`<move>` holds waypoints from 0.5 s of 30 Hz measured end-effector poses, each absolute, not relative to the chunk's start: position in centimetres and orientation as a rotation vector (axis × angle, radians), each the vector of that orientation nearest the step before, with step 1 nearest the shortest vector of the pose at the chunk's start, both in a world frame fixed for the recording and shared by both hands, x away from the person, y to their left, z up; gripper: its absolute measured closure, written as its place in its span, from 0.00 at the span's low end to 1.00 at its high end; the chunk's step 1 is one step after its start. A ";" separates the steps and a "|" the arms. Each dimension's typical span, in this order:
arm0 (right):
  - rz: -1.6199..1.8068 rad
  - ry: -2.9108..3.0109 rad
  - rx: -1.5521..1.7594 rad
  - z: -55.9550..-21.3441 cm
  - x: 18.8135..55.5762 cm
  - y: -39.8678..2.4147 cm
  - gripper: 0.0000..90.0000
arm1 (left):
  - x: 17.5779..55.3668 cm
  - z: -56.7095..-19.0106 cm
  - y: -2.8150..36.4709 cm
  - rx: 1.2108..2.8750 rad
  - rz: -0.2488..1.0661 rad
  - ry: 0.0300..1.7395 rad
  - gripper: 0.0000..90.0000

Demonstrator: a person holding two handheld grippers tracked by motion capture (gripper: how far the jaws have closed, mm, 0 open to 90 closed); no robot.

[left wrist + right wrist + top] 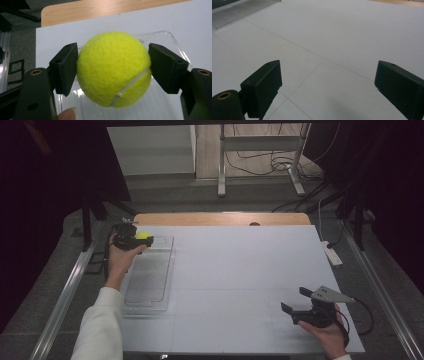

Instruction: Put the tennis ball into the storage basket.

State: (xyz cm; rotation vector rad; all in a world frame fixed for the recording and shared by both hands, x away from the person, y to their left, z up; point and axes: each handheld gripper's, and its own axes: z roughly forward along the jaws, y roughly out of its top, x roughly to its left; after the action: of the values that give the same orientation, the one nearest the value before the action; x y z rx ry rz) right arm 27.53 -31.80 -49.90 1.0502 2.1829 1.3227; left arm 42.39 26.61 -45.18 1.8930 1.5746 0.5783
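A yellow tennis ball (143,236) (113,68) hangs over the far end of a clear plastic tray (150,287) (172,37), which lies along the left side of the table. My left gripper (140,240) (113,72) is shut on the ball, one black pad pressing each side. A fingertip shows under the ball in the left gripper view. My right gripper (295,301) (329,82) hovers low over the white table near its front right corner. Its jaws stand wide open with nothing between them.
The white table top (240,270) has a wooden strip (220,218) at its far edge. Metal rails (65,295) run along both sides. A white power strip (332,254) lies off the right edge. A metal stand (260,142) and cables sit on the floor beyond.
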 end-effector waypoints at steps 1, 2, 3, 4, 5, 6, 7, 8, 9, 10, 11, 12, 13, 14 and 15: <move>1.322 2.183 1.050 -49.9 27.5 -31.8 0.08 | 42.4 -45.3 26.6 1.896 0.578 1.580 0.31; 1.322 2.183 1.050 -49.9 27.5 -31.8 0.08 | 42.4 -45.4 26.6 1.899 0.575 1.579 0.31; 1.321 2.184 1.051 -49.9 27.5 -31.8 0.08 | 42.5 -45.5 26.6 1.899 0.572 1.583 0.31; 1.322 2.183 1.051 -49.9 27.5 -31.8 0.08 | 42.5 -45.6 26.6 1.901 0.572 1.586 0.31; 1.321 2.184 1.051 -49.9 27.5 -31.8 0.08 | 42.5 -45.6 26.6 1.905 0.573 1.585 0.31; 1.321 2.184 1.051 -49.9 27.5 -31.8 0.08 | 42.5 -45.6 26.6 1.905 0.573 1.585 0.31; 1.320 2.184 1.050 -49.9 27.5 -31.8 0.08 | 42.6 -45.7 26.7 1.910 0.573 1.587 0.31; 1.320 2.184 1.050 -49.9 27.5 -31.8 0.08 | 42.6 -45.8 26.6 1.910 0.573 1.592 0.31; 1.320 2.184 1.050 -49.9 27.5 -31.8 0.08 | 42.6 -45.8 26.6 1.910 0.573 1.592 0.31; 1.320 2.184 1.050 -49.9 27.5 -31.8 0.08 | 42.7 -45.9 26.6 1.915 0.569 1.595 0.31; 1.319 2.184 1.050 -49.9 27.5 -31.8 0.08 | 42.7 -46.0 26.7 1.927 0.570 1.595 0.31; 1.319 2.184 1.051 -50.0 27.5 -31.8 0.08 | 42.8 -46.1 26.7 1.931 0.571 1.597 0.31; 1.318 2.184 1.051 -50.0 27.6 -31.8 0.08 | 42.8 -46.2 26.6 1.932 0.567 1.602 0.31; 1.318 2.184 1.051 -50.0 27.6 -31.8 0.08 | 42.8 -46.2 26.6 1.932 0.567 1.602 0.31; 1.319 2.184 1.051 -50.0 27.6 -31.8 0.08 | 42.8 -46.3 26.6 1.936 0.565 1.604 0.31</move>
State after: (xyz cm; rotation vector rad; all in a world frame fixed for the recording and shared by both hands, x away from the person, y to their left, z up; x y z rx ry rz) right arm 27.55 -31.80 -49.96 1.0513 2.1843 1.3185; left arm 42.85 26.60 -46.30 1.9356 1.6039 0.5653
